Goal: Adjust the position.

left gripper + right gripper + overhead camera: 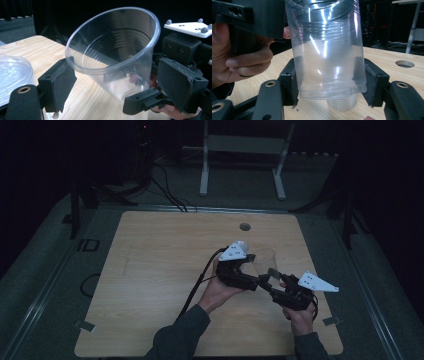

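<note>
A clear plastic cup (265,261) hangs tilted above the wooden table (160,270), right of centre. In the left gripper view the cup (112,55) opens toward the camera, and its base sits low by a jaw of the other gripper. My right gripper (270,278) is shut on it. In the right gripper view both pads (290,82) press the walls of the cup (327,55). My left gripper (256,270) is open, with its jaws on either side of the cup's upper part. One of its pads (61,83) sits just under the rim.
A second clear round plastic piece (12,72) lies at the left edge of the left gripper view. A round hole (245,226) is cut in the table's far side. A white metal stand (242,150) and cables are on the floor beyond the table.
</note>
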### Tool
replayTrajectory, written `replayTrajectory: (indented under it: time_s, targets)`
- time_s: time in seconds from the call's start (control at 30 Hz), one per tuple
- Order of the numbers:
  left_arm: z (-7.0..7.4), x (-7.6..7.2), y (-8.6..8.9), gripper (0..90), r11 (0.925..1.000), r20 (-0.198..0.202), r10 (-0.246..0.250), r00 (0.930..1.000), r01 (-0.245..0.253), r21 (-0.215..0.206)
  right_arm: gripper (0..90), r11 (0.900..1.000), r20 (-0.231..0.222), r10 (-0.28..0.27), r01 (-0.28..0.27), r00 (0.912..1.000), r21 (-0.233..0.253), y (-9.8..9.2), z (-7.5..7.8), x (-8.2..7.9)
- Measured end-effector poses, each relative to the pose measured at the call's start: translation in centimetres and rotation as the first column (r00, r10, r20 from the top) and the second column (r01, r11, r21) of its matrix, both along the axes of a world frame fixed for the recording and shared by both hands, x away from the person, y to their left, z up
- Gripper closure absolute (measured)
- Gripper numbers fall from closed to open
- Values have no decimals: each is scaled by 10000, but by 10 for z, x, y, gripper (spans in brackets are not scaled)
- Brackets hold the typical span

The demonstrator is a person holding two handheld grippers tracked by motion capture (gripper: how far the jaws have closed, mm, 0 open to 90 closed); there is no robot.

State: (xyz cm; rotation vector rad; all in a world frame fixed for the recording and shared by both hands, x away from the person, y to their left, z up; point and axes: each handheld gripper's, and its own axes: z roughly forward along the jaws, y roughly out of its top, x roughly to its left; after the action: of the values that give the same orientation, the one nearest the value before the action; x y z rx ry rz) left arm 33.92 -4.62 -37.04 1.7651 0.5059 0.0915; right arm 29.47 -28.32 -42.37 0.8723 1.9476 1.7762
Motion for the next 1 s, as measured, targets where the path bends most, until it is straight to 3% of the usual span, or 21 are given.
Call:
replayTrajectory:
  time_s: [0.3, 1.0]
  targets:
    - [-2, 3, -5, 161, 9989, -363, 107, 9993, -123, -462, 409, 9999, 1, 22, -22, 10000, -108, 1, -1, 0]
    - [-5, 3, -6, 287, 9971, -567, 197, 9982, -237, -721, 384, 9981, -227, 243, -255, 9994, -565, 4, 0, 2]
